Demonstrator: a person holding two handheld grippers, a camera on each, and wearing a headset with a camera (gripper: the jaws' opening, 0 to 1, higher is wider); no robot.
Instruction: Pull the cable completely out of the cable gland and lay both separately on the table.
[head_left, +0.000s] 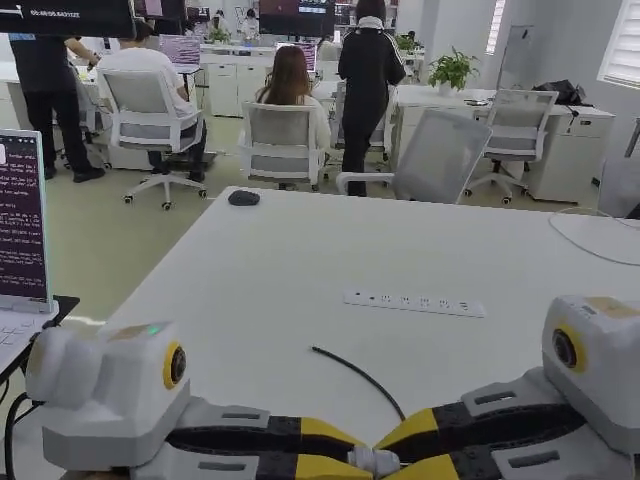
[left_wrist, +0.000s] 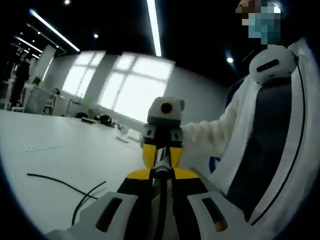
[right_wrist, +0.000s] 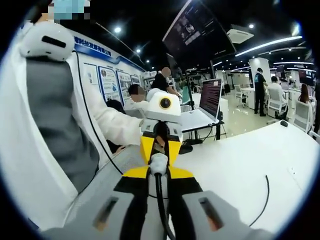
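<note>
**Inspector:** State of the left gripper (head_left: 357, 456)?

**Assistant:** Narrow. Its yellow-tipped jaws are drawn in on the white cable gland (head_left: 375, 461), which sits right at its tips. In the left gripper view a pale part runs back through the slim gap between the jaws.

**Inspector:** And the right gripper (head_left: 400, 452)?

**Assistant:** Also narrow, and tip to tip with the left one, with the gland between the two. In the right gripper view the black cable (head_left: 355, 372) leaves the gland and runs back toward the camera through the gap between that gripper's own jaws. They are pinched on the cable just behind the gland.

**Inspector:** Is the cable out of the gland?

**Assistant:** No, it enters the gland at the tips. The loose length passes beneath the right gripper's jaw and trails away ahead of both grippers. It lies in a gentle curve on the white worktop (head_left: 300, 260), with its free end well beyond the tips.

**Inspector:** Position of the pair?

**Assistant:** Both grippers hang over the near edge of the worktop. I cannot tell whether the gland touches the surface.

**Inspector:** Anything else near?

**Assistant:** A white power strip (head_left: 414, 302) lies ahead of the grippers, past the cable's end. A dark mouse (head_left: 243, 198) lies farther still, by the far edge. A laptop (head_left: 20, 230) stands off to the left gripper's side, beyond the worktop.
</note>
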